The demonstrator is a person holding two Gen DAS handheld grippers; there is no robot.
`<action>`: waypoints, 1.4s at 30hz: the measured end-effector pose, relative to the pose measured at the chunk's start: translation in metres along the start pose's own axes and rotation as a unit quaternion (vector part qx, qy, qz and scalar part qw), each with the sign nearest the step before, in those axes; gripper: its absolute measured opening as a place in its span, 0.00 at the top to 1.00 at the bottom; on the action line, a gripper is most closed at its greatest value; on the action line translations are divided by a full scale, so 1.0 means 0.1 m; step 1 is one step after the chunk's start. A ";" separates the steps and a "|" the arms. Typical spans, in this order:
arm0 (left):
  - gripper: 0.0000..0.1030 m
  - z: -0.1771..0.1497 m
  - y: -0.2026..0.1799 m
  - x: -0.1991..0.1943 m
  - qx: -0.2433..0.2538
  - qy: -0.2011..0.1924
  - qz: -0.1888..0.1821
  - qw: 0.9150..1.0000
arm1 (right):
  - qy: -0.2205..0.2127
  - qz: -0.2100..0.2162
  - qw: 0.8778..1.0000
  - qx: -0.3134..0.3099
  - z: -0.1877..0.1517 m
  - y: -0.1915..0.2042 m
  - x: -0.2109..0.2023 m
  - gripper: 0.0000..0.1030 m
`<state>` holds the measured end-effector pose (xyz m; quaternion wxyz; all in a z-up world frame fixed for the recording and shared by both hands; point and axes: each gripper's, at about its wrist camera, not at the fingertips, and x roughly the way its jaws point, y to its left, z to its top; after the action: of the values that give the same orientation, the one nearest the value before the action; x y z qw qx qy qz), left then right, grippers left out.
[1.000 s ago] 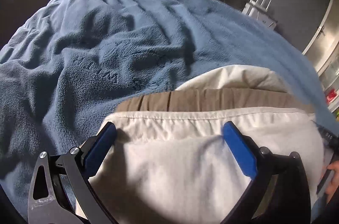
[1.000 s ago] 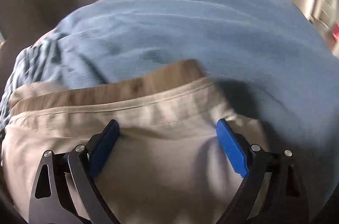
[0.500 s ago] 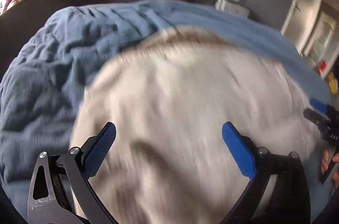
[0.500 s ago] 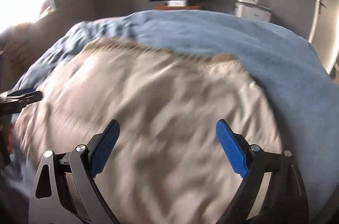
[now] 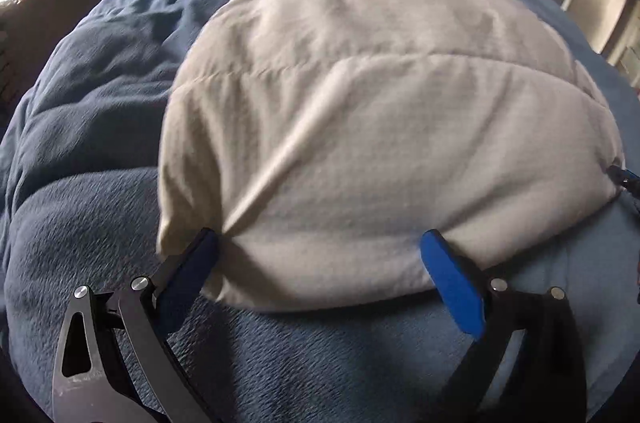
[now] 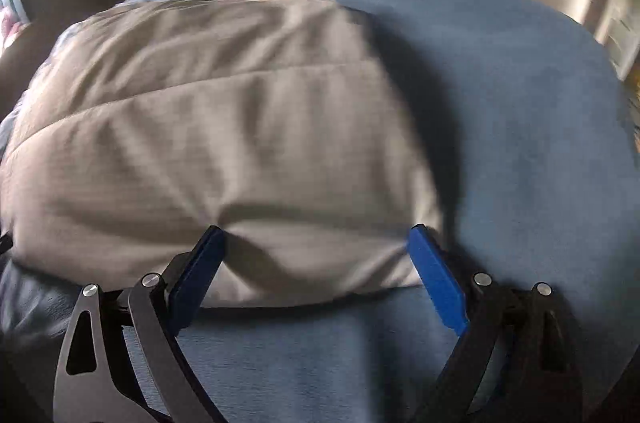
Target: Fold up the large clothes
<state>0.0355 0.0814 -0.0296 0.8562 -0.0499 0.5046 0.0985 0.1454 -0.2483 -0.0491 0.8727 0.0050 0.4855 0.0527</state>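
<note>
**Near hem between spread jaws, ready for the next fold**

Both sets of jaws stand wide apart and grip nothing. On the left gripper (image 5: pixel 320 247) the near edge of the cream garment (image 5: pixel 380 111) lies between the blue fingers (image 5: pixel 452 283), one tip touching the cloth at a pucker. The right gripper (image 6: pixel 316 243) sits the same way at the garment's (image 6: pixel 208 143) right near corner.

The garment lies folded on the blue blanket (image 5: pixel 92 223) covering the bed, a fold line running across its middle. My judgement: the step in hand is taking the near hem for another fold. Each pair of fingers should close on all layers at the corners, level with one another, then carry the hem forward evenly so the side edges line up.

The right edge is clean with bare blanket (image 6: pixel 500 83) beside it; rumpled blanket lies left. Open bed beyond allows the forward sweep.
</note>
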 end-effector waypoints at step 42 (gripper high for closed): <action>0.06 -0.69 -0.78 -0.34 0.048 -0.058 0.009 0.997 | -0.030 0.020 0.993 -0.113 -0.96 1.13 -0.61 0.07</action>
<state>-0.0223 -0.0111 -0.0342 0.8845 0.0012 0.4589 0.0842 0.0222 -0.1461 -0.0412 0.8808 -0.0824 0.4495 0.1241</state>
